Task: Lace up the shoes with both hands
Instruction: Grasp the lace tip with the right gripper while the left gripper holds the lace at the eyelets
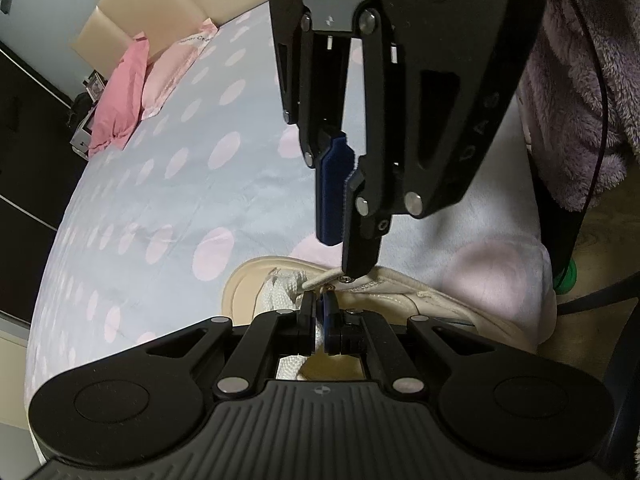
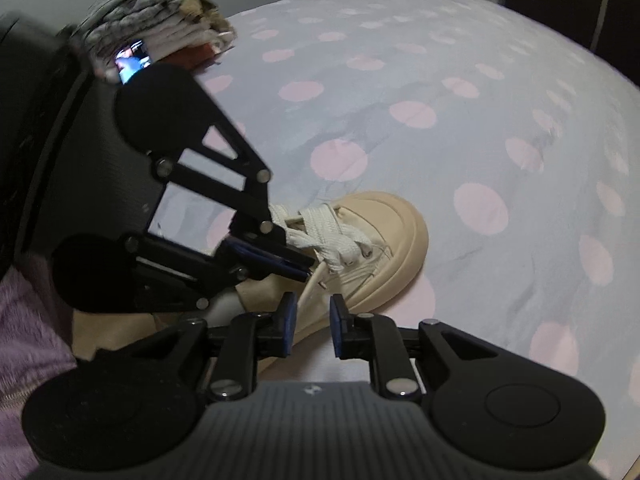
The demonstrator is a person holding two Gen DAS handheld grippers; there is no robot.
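2 tools at work: my left tool (image 1: 319,322) pinches the lace (image 2: 340,246) on the shoe (image 2: 384,240), frame centre, on the bed (image 2: 480,120). My right tool (image 2: 313,320) gapes, empty. Step: threading. Next: catch the lace tip.

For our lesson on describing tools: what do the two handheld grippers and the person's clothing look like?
Both grippers, left gripper and right gripper, are matte black linkage frames with silver rivets, ribbed grey bases and blue pads on the jaws. Raised lettering marks one arm of the right gripper. A thin dark cable runs past a fluffy lilac garment.
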